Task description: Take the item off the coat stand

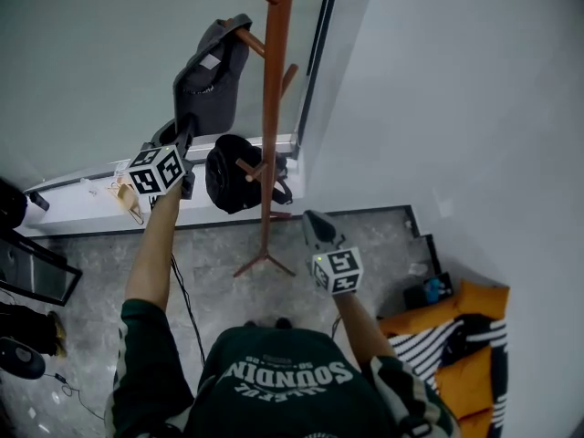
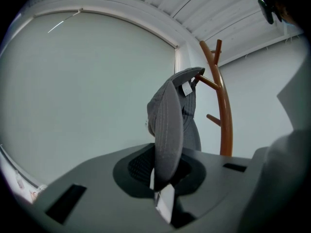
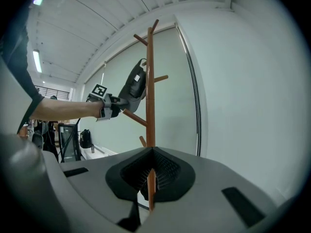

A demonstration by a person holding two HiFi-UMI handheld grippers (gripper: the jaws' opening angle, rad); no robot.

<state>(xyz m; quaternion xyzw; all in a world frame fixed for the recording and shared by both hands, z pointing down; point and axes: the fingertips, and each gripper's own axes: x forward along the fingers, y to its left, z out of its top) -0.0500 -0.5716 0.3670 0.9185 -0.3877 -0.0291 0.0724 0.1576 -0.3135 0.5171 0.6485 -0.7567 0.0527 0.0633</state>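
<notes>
A grey cap (image 1: pixel 212 80) hangs from an upper peg of the brown wooden coat stand (image 1: pixel 271 108). My left gripper (image 1: pixel 182 135) is raised beside it and shut on the cap's brim. In the left gripper view the brim (image 2: pixel 170 125) runs straight down between the closed jaws of the left gripper (image 2: pixel 163 188), with the coat stand (image 2: pixel 224 115) behind. A black cap (image 1: pixel 233 173) hangs on a lower peg. My right gripper (image 1: pixel 315 219) is lower, right of the pole, shut and holding nothing. The right gripper view shows the right gripper (image 3: pixel 149 178) facing the coat stand (image 3: pixel 150 91) and the grey cap (image 3: pixel 135 84).
A white window ledge (image 1: pixel 82 190) runs behind the stand, under a large blind. Orange and striped cushions (image 1: pixel 456 336) lie on the floor at the right by the wall. Dark equipment (image 1: pixel 27 272) and a cable (image 1: pixel 187 308) sit at the left.
</notes>
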